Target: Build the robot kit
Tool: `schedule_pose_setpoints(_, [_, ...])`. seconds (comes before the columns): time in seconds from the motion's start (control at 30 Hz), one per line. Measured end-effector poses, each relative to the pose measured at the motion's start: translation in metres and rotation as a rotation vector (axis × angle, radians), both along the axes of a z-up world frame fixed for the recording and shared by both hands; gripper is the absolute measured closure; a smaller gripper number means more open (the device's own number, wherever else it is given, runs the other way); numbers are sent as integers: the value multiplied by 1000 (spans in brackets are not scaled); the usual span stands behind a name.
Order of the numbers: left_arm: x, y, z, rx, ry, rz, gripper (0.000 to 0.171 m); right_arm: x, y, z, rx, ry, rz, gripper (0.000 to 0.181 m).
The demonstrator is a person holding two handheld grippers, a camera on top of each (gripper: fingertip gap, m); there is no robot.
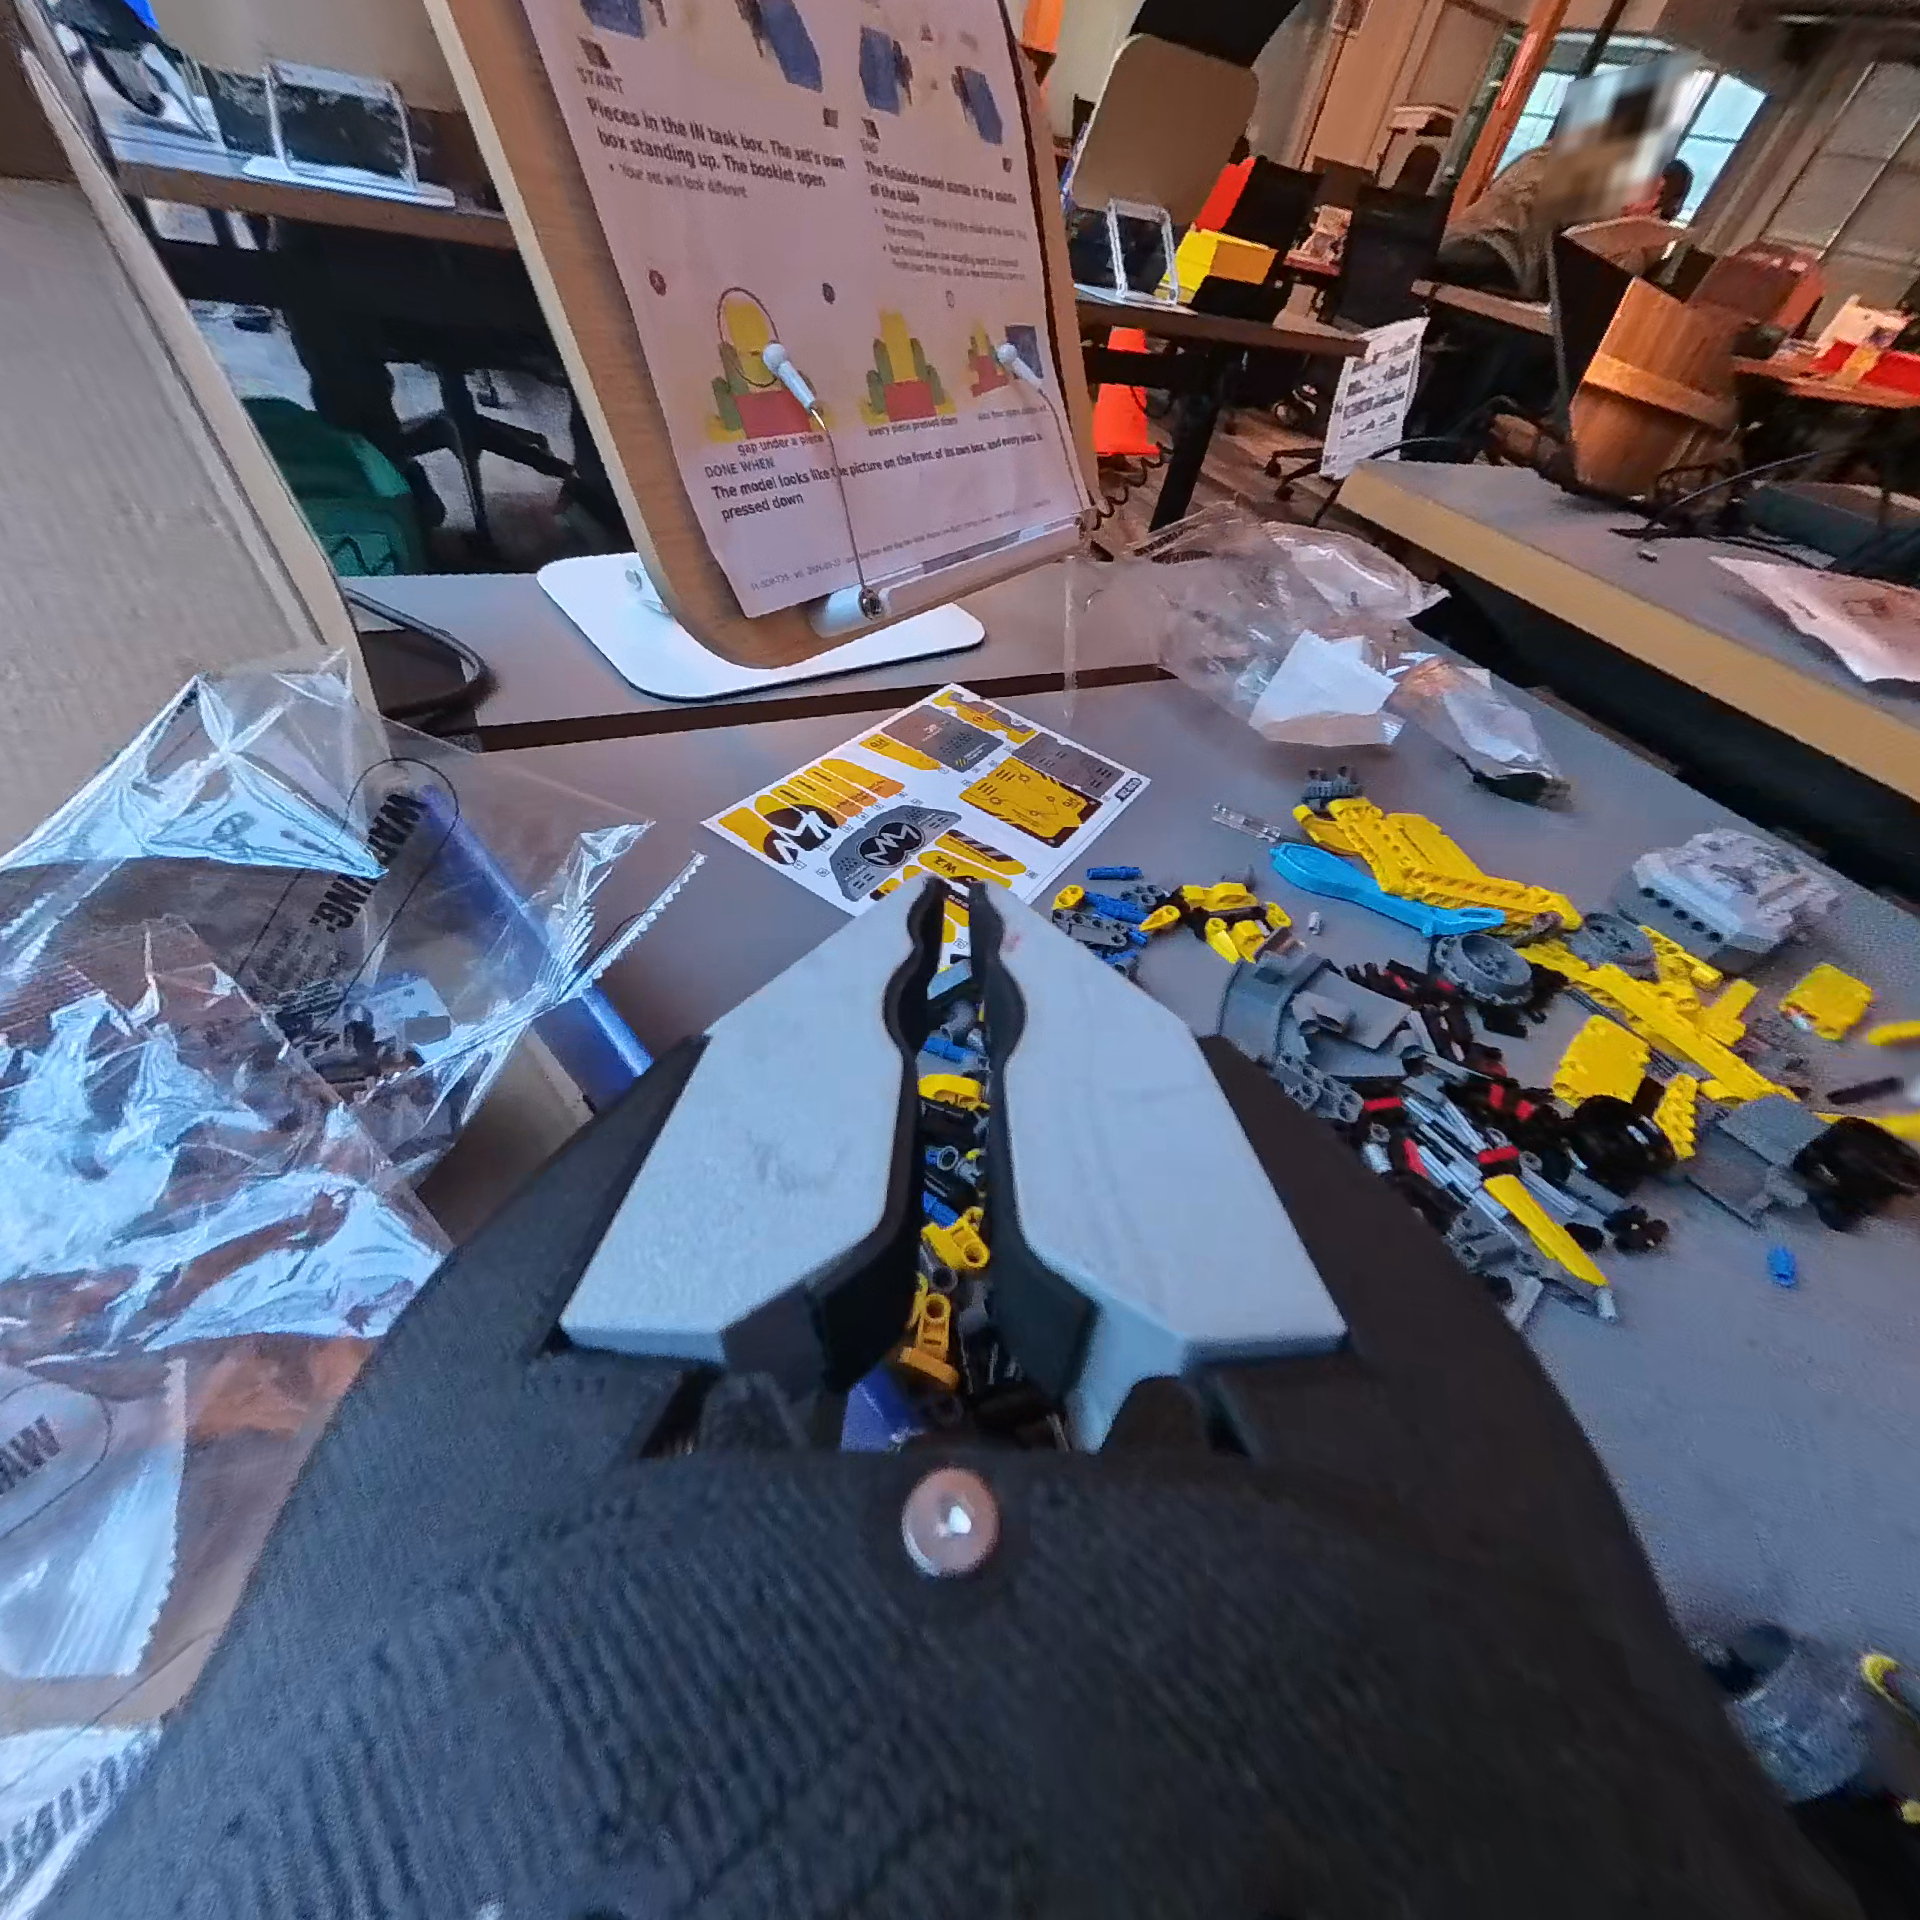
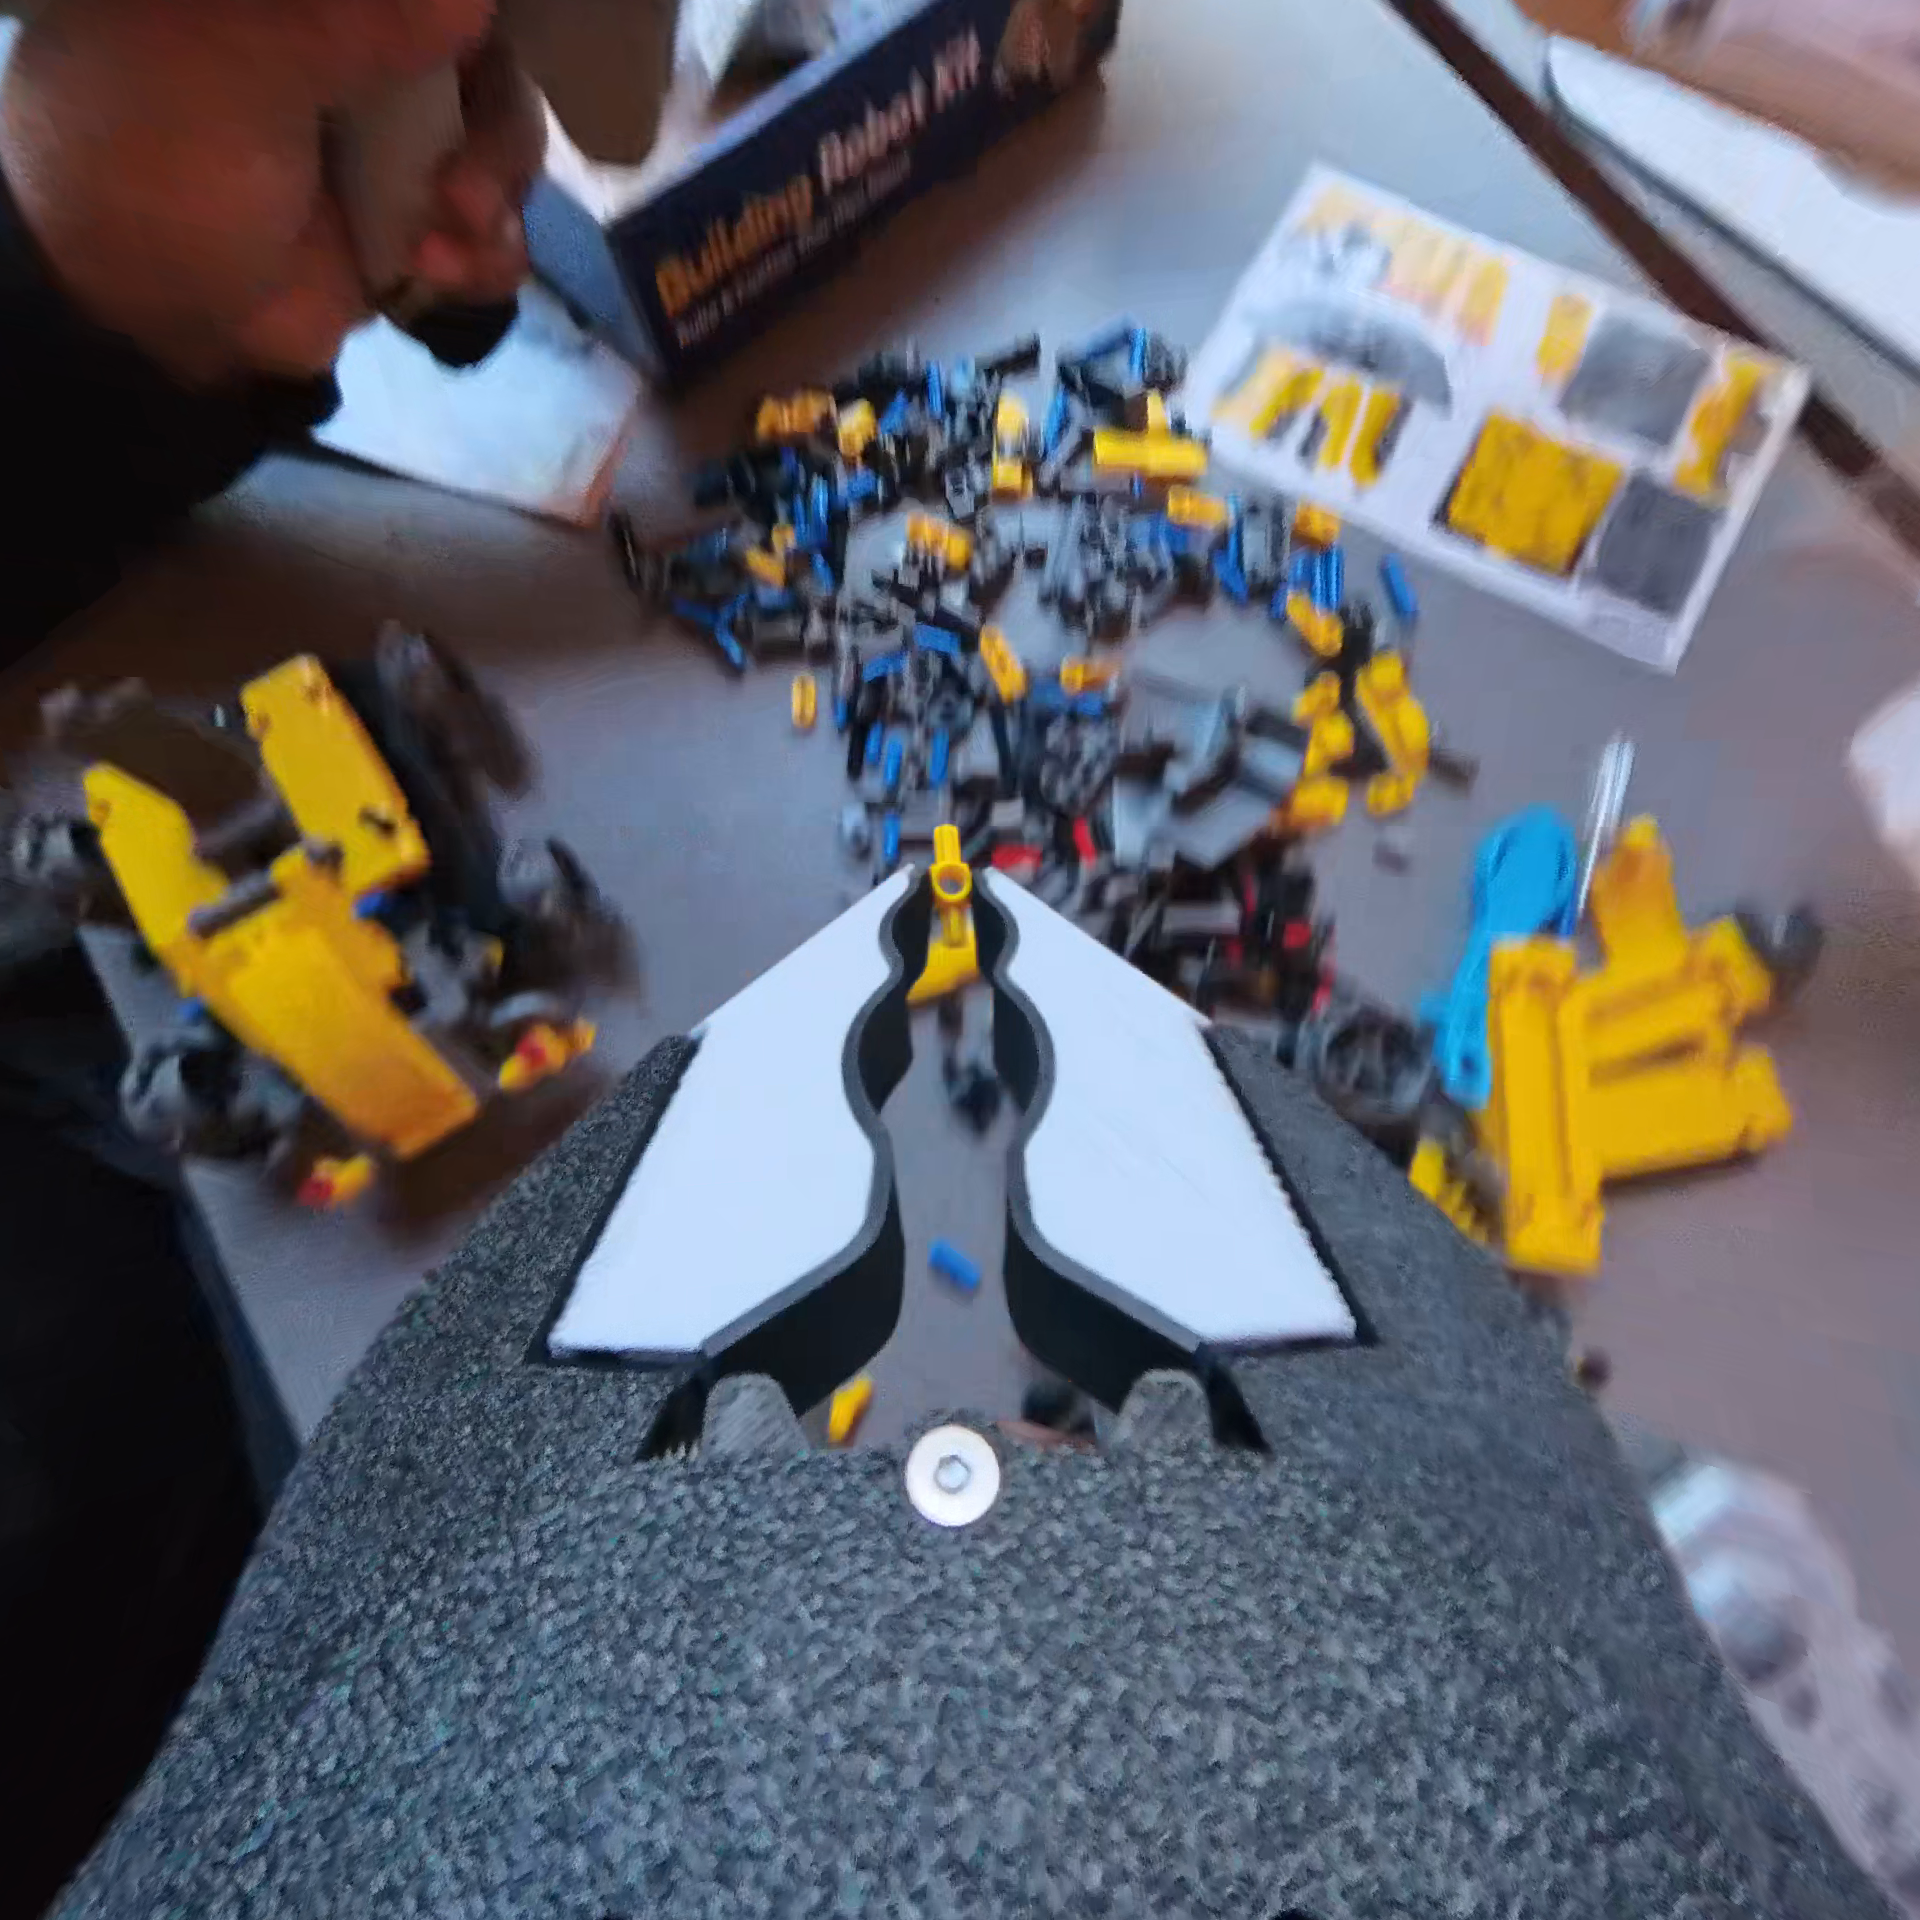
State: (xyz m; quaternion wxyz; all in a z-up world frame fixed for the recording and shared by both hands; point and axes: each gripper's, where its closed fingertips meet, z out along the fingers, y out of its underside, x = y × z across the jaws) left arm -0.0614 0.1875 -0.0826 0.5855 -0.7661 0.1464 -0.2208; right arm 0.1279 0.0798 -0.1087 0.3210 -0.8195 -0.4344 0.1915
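right gripper (image 2: 951, 891) pinches a small yellow connector piece (image 2: 948, 914); only its blurred view shows this. left gripper (image 1: 954, 902) seems nearly closed, empty, above the worktop (image 1: 1714, 1403).

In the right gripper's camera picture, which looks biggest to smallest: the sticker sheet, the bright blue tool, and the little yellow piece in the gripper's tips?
As they look in the right wrist view:
1. Sticker sheet, clearly the largest.
2. Bright blue tool, mid-sized.
3. Small yellow connector piece, pinched in the right gripper, the smallest, even though it is nearest the camera.
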Motion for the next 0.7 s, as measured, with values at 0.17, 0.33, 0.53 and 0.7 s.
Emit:
schedule_pose_setpoints(0.17, [3, -1, -5, -14, 9, -9, 171, 72, -55, -55, -65, -135, -140, 174])
schedule_pose_setpoints(0.33, [7, -3, -9, -22, 27, -22, 171, 102, -71, -80, -104, -109, -253, 174])
schedule_pose_setpoints(0.53, [15, -6, -12, -6, 81, -38, 171, 105, -80, -93, -113, -157, -223, 166])
schedule_pose_setpoints(0.7, [20, -8, -12, -1, 93, -54, 171, 88, -65, -68, -83, -102, -198, 160])
